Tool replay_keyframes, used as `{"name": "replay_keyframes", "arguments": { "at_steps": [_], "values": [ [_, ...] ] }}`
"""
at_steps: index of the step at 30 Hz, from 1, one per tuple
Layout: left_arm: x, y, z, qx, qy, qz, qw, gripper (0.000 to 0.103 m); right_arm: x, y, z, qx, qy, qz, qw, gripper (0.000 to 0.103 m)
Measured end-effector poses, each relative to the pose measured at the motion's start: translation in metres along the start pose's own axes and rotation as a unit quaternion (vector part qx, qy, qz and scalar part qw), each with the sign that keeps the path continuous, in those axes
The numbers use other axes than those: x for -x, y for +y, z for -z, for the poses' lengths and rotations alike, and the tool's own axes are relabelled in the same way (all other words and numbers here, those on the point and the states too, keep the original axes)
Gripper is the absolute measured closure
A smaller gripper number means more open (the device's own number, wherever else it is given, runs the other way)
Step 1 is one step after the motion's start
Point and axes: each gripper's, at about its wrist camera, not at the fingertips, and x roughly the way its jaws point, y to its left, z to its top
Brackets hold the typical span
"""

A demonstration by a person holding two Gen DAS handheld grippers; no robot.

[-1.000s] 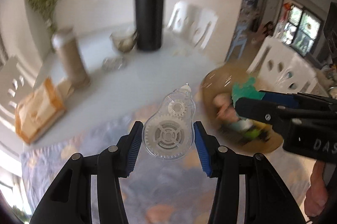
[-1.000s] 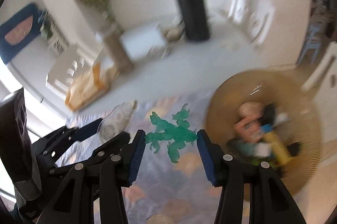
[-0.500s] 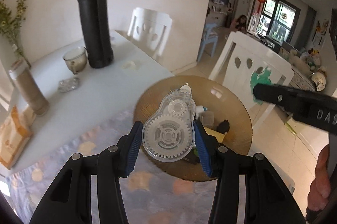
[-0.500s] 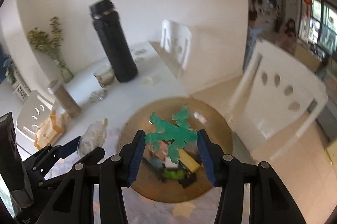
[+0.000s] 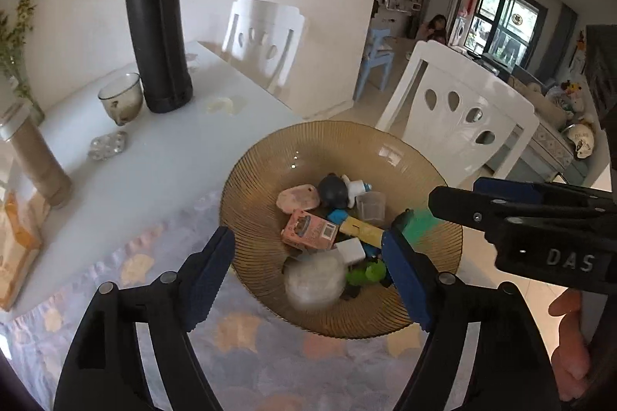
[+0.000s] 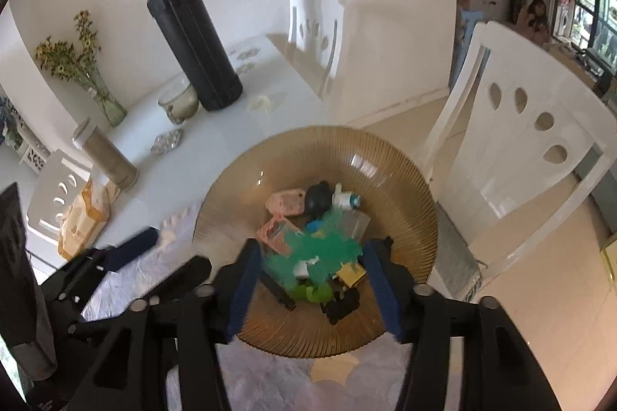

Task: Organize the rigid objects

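Note:
A ribbed amber glass bowl [image 5: 270, 179] [image 6: 401, 179] on the table holds several small items: a pink box [image 5: 308, 229], a black ball, a yellow block, a green piece. My left gripper [image 5: 308, 256] is open above the bowl's near side; a clear tape dispenser [image 5: 314, 281] shows blurred between its jaws, loose and falling into the bowl. My right gripper [image 6: 312, 268] is open over the bowl; the green toy lizard [image 6: 320, 249] is blurred between its jaws, free of the pads. The right gripper also shows in the left wrist view [image 5: 501, 214].
A tall black thermos [image 5: 156, 21], a glass cup [image 5: 119, 98], a beige canister [image 5: 36, 156], a small foil tray [image 5: 108, 144] and a paper bag [image 5: 15, 249] stand on the white table. White chairs [image 5: 459, 125] are behind the bowl. A patterned cloth [image 5: 250, 353] covers the near table.
Both grippers moved over the bowl and opened. The tape dispenser left the left jaws and the green lizard left the right jaws; both are dropping into the bowl.

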Motion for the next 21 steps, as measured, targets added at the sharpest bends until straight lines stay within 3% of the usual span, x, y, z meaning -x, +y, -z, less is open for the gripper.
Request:
{"name": "replay_keyframes", "arguments": {
  "at_steps": [12, 21],
  "values": [
    [0.038, 0.023, 0.015, 0.024, -0.012, -0.017, 0.9995, 0.026, 0.018, 0.014, 0.010, 0.012, -0.008, -0.002, 1.000, 0.043],
    [0.116, 0.057, 0.039, 0.057, -0.053, -0.064, 0.9949, 0.026, 0.036, 0.076, 0.029, 0.071, -0.010, -0.032, 0.997, 0.043]
  ]
}}
